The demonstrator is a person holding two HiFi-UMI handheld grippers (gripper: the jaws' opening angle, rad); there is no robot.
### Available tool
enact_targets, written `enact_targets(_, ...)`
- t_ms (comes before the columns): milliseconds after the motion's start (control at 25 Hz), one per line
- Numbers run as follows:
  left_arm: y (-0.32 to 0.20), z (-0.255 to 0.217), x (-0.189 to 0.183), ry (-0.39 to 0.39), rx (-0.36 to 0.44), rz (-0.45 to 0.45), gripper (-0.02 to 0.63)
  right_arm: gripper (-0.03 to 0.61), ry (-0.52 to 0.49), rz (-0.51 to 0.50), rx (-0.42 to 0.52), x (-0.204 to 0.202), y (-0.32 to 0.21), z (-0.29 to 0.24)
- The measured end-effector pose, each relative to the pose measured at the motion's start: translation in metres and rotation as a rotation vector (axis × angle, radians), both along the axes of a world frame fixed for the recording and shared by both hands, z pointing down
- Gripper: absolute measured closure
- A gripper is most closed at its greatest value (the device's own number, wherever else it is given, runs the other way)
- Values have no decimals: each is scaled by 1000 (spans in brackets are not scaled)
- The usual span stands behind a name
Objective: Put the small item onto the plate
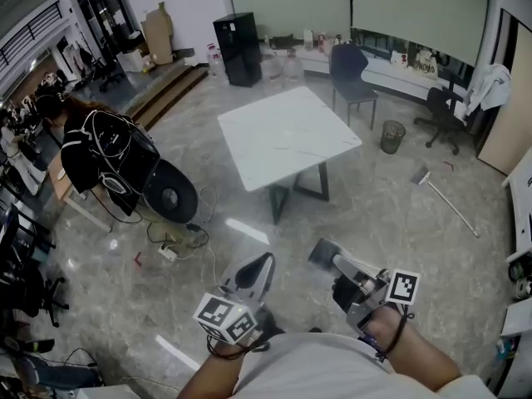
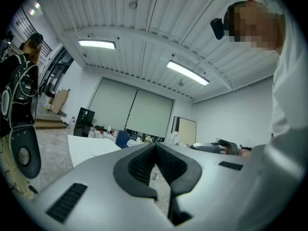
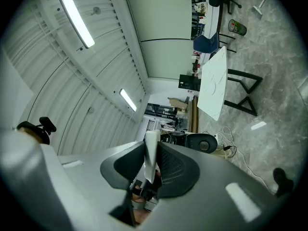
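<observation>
I see no plate in any view. In the right gripper view a thin white flat item [image 3: 151,153] stands edge-on between the dark pads, and my right gripper [image 3: 152,147] is shut on it. The head view shows that gripper [image 1: 326,254] held low at the right, above the floor, with the item too small to make out there. My left gripper [image 1: 256,273] hangs beside it at the left. In its own view the left gripper [image 2: 155,150] has its jaws closed tip to tip with nothing between them. Both point toward a bare white table [image 1: 287,135] a few steps ahead.
A person in black [image 1: 96,152] bends over a desk at the left, beside a round black object [image 1: 170,194]. Cables and a power strip [image 1: 174,248] lie on the floor ahead left. A blue chair [image 1: 351,73], a bin [image 1: 392,135] and a broom [image 1: 445,198] stand beyond the table.
</observation>
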State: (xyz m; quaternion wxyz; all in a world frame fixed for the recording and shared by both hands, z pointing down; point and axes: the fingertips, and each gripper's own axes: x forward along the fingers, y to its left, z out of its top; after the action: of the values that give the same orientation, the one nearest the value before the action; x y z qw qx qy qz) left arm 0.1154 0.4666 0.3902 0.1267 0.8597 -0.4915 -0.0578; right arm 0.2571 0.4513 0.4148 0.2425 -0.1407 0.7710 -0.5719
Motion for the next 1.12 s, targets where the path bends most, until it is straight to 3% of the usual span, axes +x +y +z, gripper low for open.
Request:
enact_targets(480,-19,-3,-35,11,7,16,607,499,10,13,-1,-38,-16,-2)
enact_targets(1120,-97,-10,-149,6,-6,97,607,499,9,87,-9,-152,-87,-11)
